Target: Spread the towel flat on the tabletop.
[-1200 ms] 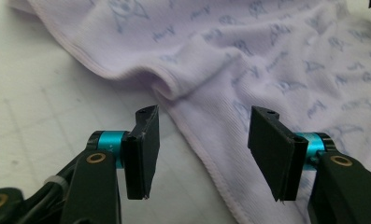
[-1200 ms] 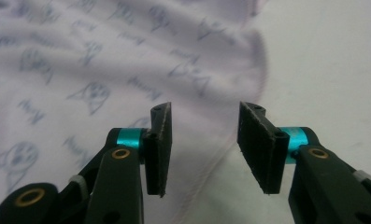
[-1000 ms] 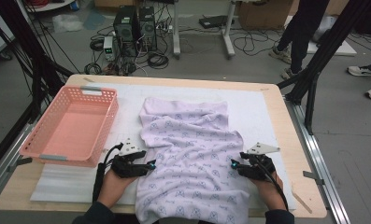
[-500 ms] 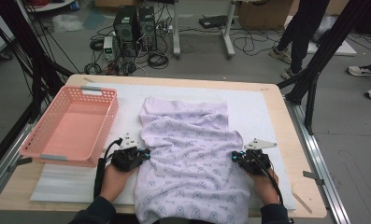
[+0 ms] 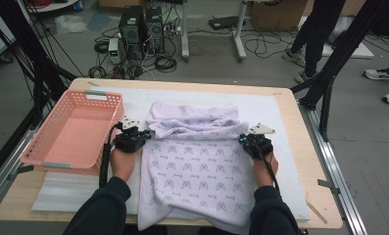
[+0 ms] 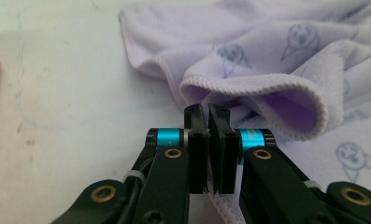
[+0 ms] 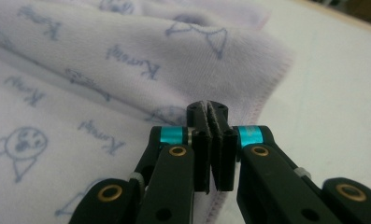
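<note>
Pink basket (image 5: 74,129) crowds left of left hand-held gripper (image 5: 145,134); bare table (image 5: 285,115) open right of towel (image 5: 197,161).

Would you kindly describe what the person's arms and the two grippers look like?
Dark sleeves cover both forearms. The left gripper and right gripper each have black jaws, bright blue bands and brass-coloured rivets. Seen from above, each carries a grey three-cornered plate and trails a black cable.

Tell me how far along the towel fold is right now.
Done: both side hems are pinched, left tool and right tool shut on the towel. In hand: a fold is bunching across the middle. Left: near end hangs off the table, and the pink basket holds nothing.
</note>
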`<state>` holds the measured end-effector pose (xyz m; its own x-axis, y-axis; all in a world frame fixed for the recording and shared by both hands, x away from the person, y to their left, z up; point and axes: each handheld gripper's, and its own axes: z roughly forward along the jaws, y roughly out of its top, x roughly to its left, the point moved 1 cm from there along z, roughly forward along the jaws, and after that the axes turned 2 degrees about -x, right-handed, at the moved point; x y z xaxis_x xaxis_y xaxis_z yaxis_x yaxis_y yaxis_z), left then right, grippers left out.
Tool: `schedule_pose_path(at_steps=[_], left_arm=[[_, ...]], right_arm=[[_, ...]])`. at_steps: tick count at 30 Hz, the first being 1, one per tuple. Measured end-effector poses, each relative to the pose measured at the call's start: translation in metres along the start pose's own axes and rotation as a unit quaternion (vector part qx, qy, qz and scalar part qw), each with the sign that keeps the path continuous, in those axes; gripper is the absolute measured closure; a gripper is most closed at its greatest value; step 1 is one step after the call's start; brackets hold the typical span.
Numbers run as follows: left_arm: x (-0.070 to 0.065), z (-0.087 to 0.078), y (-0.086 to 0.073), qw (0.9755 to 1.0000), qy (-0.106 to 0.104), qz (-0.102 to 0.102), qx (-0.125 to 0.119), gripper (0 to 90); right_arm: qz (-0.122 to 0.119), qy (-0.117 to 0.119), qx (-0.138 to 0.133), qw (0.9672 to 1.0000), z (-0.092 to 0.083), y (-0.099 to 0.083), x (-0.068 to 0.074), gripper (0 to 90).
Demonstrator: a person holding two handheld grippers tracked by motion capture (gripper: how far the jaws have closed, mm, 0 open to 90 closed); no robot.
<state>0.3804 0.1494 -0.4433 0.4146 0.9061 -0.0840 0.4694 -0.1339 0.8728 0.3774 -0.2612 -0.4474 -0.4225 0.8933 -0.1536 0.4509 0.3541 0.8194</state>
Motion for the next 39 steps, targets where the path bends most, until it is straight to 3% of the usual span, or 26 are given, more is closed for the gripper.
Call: schedule_pose_path(at_steps=[2, 3, 4, 6, 7, 10, 12, 19, 22, 28, 31, 33, 36, 39], left_arm=[[-0.002, -0.001, -0.001, 0.9999, -0.013, -0.011, -0.003, 81.7], [-0.003, -0.002, -0.002, 0.9995, -0.028, -0.017, -0.003, 73.4], [-0.004, -0.004, -0.003, 0.9991, -0.038, -0.017, 0.003, 63.2], [-0.007, -0.01, -0.004, 0.9978, -0.06, -0.012, 0.024, 52.6], [-0.01, -0.014, -0.006, 0.9972, -0.069, 0.002, 0.028, 48.6], [-0.016, -0.027, -0.013, 0.9966, -0.072, 0.027, 0.027, 47.2], [-0.017, -0.033, -0.02, 0.996, -0.082, 0.02, 0.027, 43.9], [-0.022, -0.051, -0.04, 0.9939, -0.105, 0.006, 0.032, 40.6], [-0.027, -0.055, -0.042, 0.9921, -0.121, 0.003, 0.034, 38.9], [-0.042, -0.061, -0.046, 0.9898, -0.131, 0.033, 0.045, 37.9], [-0.048, -0.061, -0.05, 0.9889, -0.131, 0.046, 0.052, 37.9], [-0.051, -0.058, -0.053, 0.988, -0.131, 0.054, 0.062, 37.9], [-0.056, -0.058, -0.054, 0.9871, -0.119, 0.083, 0.067, 39.0], [-0.058, -0.059, -0.054, 0.9864, -0.109, 0.106, 0.062, 53.0]], right_arm=[[0.011, -0.004, -0.006, 0.9999, 0.0, 0.001, -0.001, 87.8], [0.015, -0.001, -0.006, 0.9999, -0.001, 0.001, -0.001, 86.4], [0.018, 0.005, -0.006, 0.9998, -0.004, 0.001, 0.0, 83.5], [0.015, 0.014, -0.018, 0.9996, -0.011, 0.0, 0.002, 75.2], [0.016, 0.021, -0.024, 0.9994, -0.015, -0.001, 0.003, 71.4], [0.013, 0.035, -0.029, 0.9989, -0.03, -0.008, 0.005, 65.0], [0.016, 0.05, -0.028, 0.9982, -0.039, -0.015, 0.006, 61.8], [0.024, 0.1, -0.007, 0.9947, -0.067, -0.039, 0.01, 50.3], [0.025, 0.106, -0.002, 0.994, -0.075, -0.042, 0.012, 45.2], [0.026, 0.132, 0.021, 0.9906, -0.084, -0.05, 0.021, 33.9], [0.0, 0.141, 0.045, 0.9889, -0.083, -0.057, 0.029, 31.6], [-0.007, 0.149, 0.049, 0.9876, -0.08, -0.058, 0.034, 25.0], [-0.012, 0.149, 0.053, 0.9874, -0.078, -0.057, 0.038, 21.2], [-0.011, 0.147, 0.053, 0.9876, -0.078, -0.057, 0.037, 24.4]])
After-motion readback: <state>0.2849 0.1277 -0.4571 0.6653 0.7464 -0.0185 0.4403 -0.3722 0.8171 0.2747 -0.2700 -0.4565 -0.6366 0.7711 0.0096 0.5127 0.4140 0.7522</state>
